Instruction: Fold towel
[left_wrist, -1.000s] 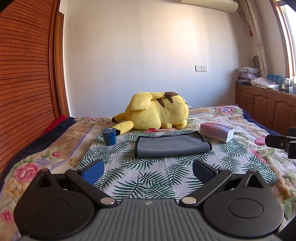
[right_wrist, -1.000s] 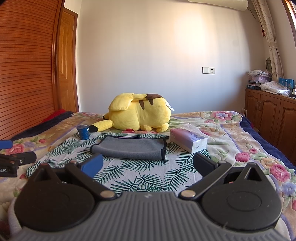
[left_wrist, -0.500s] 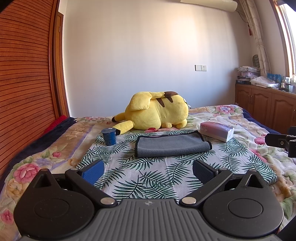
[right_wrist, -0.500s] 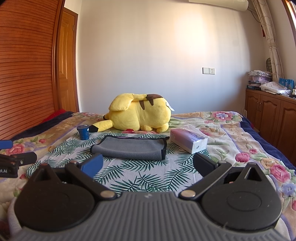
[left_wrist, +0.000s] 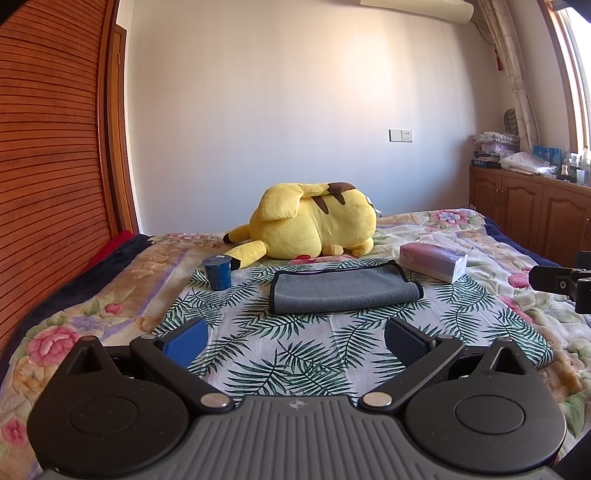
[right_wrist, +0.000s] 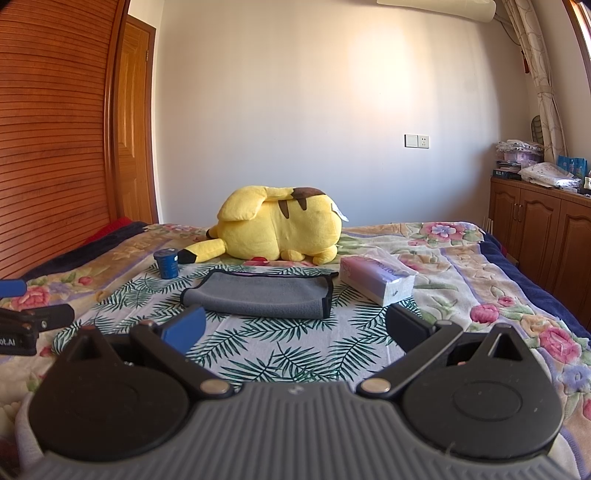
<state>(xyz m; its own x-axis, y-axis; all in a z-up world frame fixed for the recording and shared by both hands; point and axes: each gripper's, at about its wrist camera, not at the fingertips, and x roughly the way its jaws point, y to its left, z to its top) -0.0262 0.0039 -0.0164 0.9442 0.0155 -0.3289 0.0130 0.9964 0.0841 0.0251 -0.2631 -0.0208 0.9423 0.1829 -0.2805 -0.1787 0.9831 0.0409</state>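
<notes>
Nothing had changed in the last second. Left of the grey towel (left_wrist: 345, 291) on the bed stood a blue cup (left_wrist: 218, 272); right, a tissue box (left_wrist: 433, 261). Both grippers, left gripper (left_wrist: 295, 336) and right gripper (right_wrist: 295, 328), hung before it, jaws apart; folding looked unstarted or finished.

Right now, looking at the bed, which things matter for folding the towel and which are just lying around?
For the job:
- gray towel, already folded over
- left gripper, open
- right gripper, open

Just lying about:
- yellow plush toy
- blue cup
- tissue box
</notes>
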